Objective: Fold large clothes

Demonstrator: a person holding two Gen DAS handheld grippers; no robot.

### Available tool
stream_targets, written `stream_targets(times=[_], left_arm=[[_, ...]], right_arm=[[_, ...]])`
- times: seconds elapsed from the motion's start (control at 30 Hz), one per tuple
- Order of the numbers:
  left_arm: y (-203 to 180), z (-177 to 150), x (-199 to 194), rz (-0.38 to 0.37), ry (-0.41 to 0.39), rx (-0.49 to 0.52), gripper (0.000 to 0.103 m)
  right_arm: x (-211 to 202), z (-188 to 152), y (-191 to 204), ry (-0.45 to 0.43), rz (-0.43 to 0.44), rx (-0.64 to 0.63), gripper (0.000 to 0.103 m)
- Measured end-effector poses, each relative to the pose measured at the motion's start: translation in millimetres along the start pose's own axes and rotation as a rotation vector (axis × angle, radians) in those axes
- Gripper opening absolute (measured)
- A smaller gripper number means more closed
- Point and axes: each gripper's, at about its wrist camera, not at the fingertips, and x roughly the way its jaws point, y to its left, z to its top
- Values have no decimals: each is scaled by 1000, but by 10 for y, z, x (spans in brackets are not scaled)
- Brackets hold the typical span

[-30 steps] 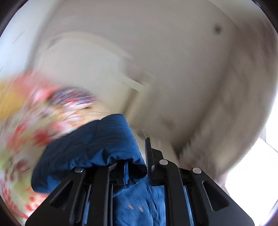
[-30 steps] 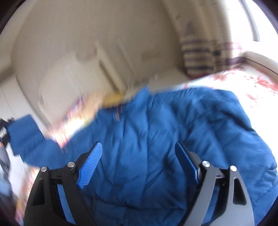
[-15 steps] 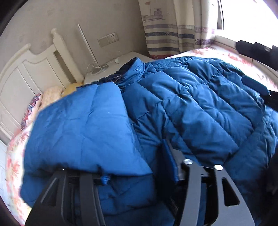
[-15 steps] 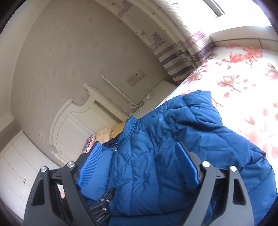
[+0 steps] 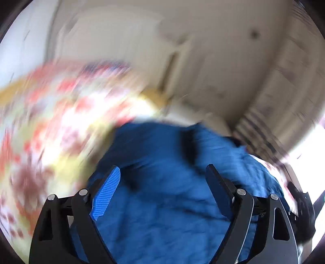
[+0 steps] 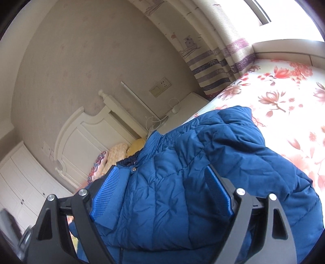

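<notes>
Left wrist view is a smeary mess, heavy motion blur over the wall and the floral bedding (image 5: 61, 126). Right wrist view is sharp. Daylight pours in from the window (image 6: 284, 16) at upper right and blows out white there. Fisheye bends everything, with dark corners around both frames.

Bed (image 6: 288, 85) carried a floral sheet, pink-red blooms on cream. Blue quilted jacket (image 6: 182, 193) lay spread directly on it, collar toward the white headboard (image 6: 81, 138). Pillows (image 6: 119, 152) sat bunched at the head end, just beyond the collar. Left view too blurred to add detail.
</notes>
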Motion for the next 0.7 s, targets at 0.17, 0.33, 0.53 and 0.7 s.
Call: stream_targets(times=[0.17, 0.33, 0.53, 0.7], left_arm=[[185, -94, 168, 74, 93, 34, 80], [112, -223, 444, 247, 141, 158, 81], [229, -232, 495, 235, 137, 121, 85], [170, -271, 413, 250, 112, 139, 85]], right_arm=[[41, -49, 128, 20, -10, -73, 85], [87, -98, 265, 38, -20, -139, 85], [115, -242, 695, 97, 25, -327, 81], [348, -800, 1733, 187, -34, -878, 81]])
